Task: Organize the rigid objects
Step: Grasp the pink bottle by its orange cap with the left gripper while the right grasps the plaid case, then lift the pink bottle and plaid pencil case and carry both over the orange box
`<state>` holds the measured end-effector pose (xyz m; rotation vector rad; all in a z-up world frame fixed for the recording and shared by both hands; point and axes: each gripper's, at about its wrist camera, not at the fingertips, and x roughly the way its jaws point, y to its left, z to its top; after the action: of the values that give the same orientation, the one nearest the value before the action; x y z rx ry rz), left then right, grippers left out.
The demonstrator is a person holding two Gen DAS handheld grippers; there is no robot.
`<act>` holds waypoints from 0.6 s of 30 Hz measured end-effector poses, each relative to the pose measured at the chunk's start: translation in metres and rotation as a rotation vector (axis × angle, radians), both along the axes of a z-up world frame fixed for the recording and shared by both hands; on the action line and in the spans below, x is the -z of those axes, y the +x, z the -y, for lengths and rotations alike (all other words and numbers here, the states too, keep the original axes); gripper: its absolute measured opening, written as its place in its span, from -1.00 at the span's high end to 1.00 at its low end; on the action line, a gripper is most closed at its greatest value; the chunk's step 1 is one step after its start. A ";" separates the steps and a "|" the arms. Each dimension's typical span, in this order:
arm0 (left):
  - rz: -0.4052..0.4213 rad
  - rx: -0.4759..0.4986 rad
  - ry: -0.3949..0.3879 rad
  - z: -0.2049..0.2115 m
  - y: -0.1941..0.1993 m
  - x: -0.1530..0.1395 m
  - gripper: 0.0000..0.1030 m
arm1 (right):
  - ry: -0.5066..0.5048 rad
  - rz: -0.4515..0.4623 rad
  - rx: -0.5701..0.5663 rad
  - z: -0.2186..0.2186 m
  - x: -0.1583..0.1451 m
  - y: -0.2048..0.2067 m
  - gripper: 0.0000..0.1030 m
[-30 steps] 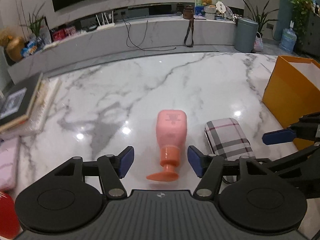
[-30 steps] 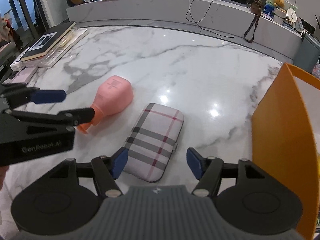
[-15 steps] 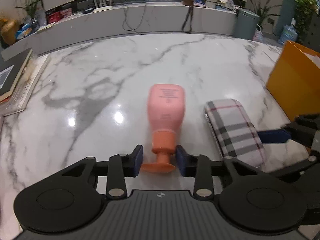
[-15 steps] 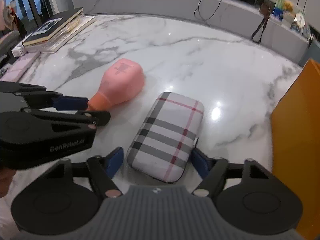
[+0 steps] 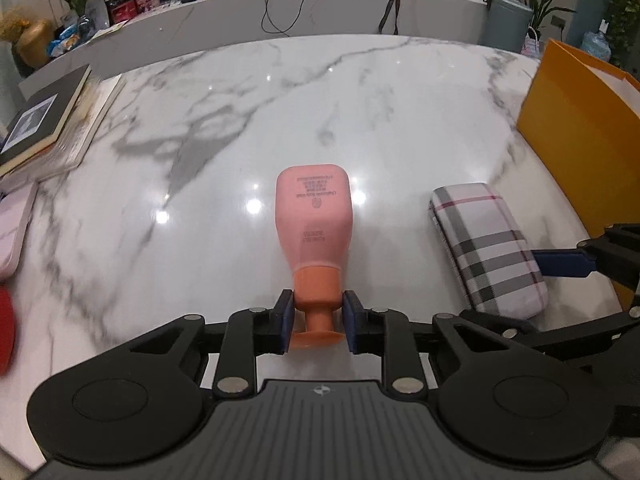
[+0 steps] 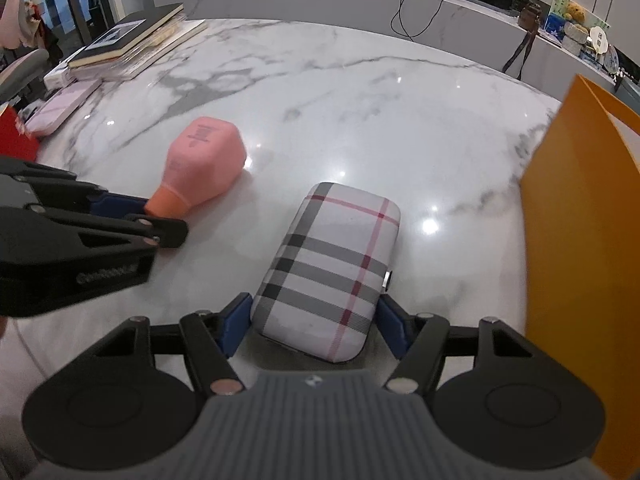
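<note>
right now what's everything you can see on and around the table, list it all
pink bottle: 1, pink with orange cap, lying on its side mid-table, cap toward the camera
plaid case: 1, white with grey and red checks, lying flat right of the bottle
orange bag: 1, orange, standing at the table's right edge
books: a stack, dark cover on top, far left
marble table: 1, white with grey veins
counter behind: 1, grey-white, holding clutter and cables
left tool: 1, black with blue pads, shut on the bottle's cap
right tool: 1, black with blue pads, open, pads astride the case's near end
</note>
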<state>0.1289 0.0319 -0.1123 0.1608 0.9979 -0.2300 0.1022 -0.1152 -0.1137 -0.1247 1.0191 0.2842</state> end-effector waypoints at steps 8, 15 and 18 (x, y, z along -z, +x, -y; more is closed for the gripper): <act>-0.021 -0.018 0.018 0.002 -0.045 -0.003 0.45 | -0.017 0.025 -0.049 0.012 0.000 -0.045 -0.30; -0.060 -0.034 0.009 0.002 -0.080 -0.006 0.45 | -0.008 0.048 -0.077 0.021 0.001 -0.069 -0.28; -0.064 -0.068 -0.022 -0.002 -0.085 -0.007 0.45 | 0.000 0.054 -0.080 0.022 0.002 -0.072 -0.31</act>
<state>0.0441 0.0335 -0.1054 0.0998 1.0617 -0.1852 0.0300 -0.1371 -0.1154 -0.1724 0.9620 0.3517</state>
